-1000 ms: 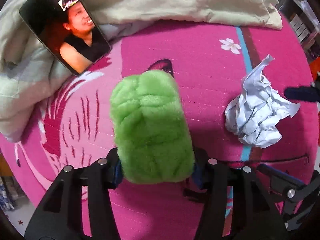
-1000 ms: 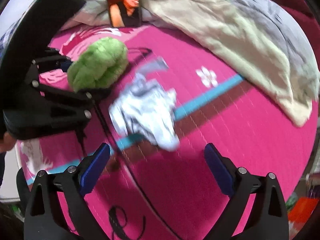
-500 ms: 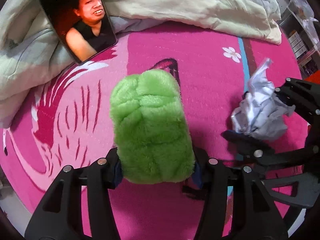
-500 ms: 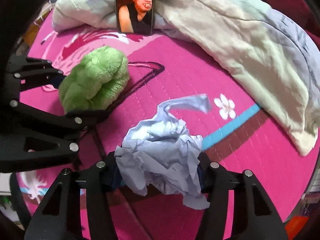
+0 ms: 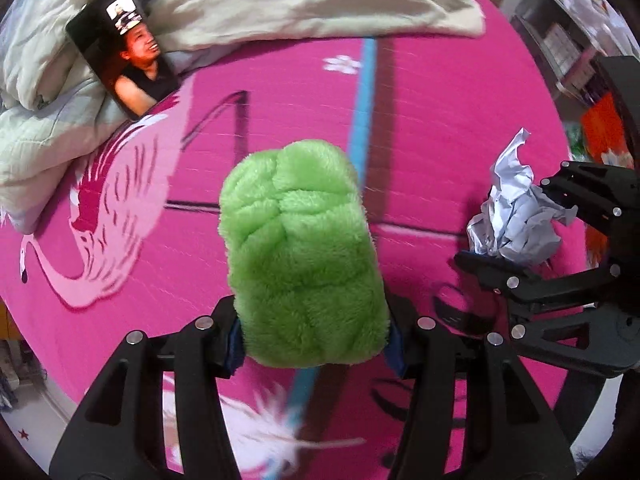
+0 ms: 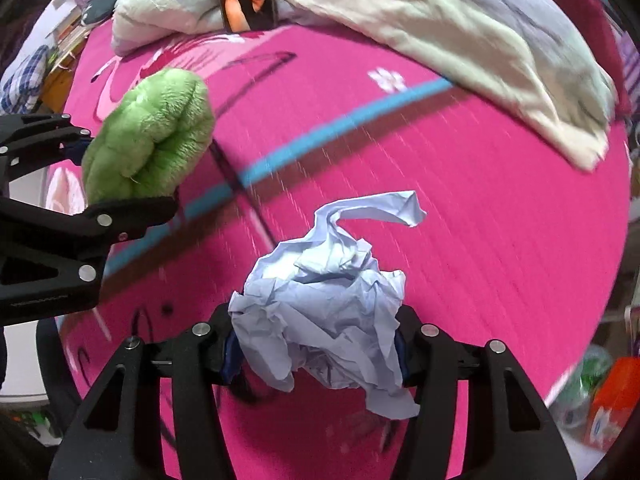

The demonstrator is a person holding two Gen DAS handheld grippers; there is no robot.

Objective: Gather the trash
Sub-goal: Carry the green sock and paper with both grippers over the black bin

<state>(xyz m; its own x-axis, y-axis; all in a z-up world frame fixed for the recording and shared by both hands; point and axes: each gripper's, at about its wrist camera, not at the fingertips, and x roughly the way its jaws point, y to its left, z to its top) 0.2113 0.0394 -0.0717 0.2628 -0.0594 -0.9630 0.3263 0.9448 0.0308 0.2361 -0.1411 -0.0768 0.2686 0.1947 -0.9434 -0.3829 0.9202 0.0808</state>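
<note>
A fuzzy green plush lump (image 5: 300, 256) hangs above the pink bedspread (image 5: 432, 128), and my left gripper (image 5: 314, 340) is shut on its lower end. The same green plush lump (image 6: 152, 140) shows at the left of the right wrist view, clamped in the left gripper (image 6: 128, 184). A crumpled ball of pale blue-white paper (image 6: 324, 304) is pinched in my right gripper (image 6: 316, 350), lifted off the bed. From the left wrist view, that paper ball (image 5: 516, 216) sits in the right gripper (image 5: 516, 232) at the right.
A rumpled pale quilt (image 6: 460, 40) lies across the far side of the bed. A phone (image 5: 124, 68) with a lit screen leans against the quilt. Shelves (image 5: 568, 48) stand beyond the bed's right edge; an orange carton (image 6: 612, 400) sits on the floor at lower right.
The right gripper closed on the crumpled paper and lifted it off the bedspread. Both grippers shifted across the bed with their loads, the background now blurred.
</note>
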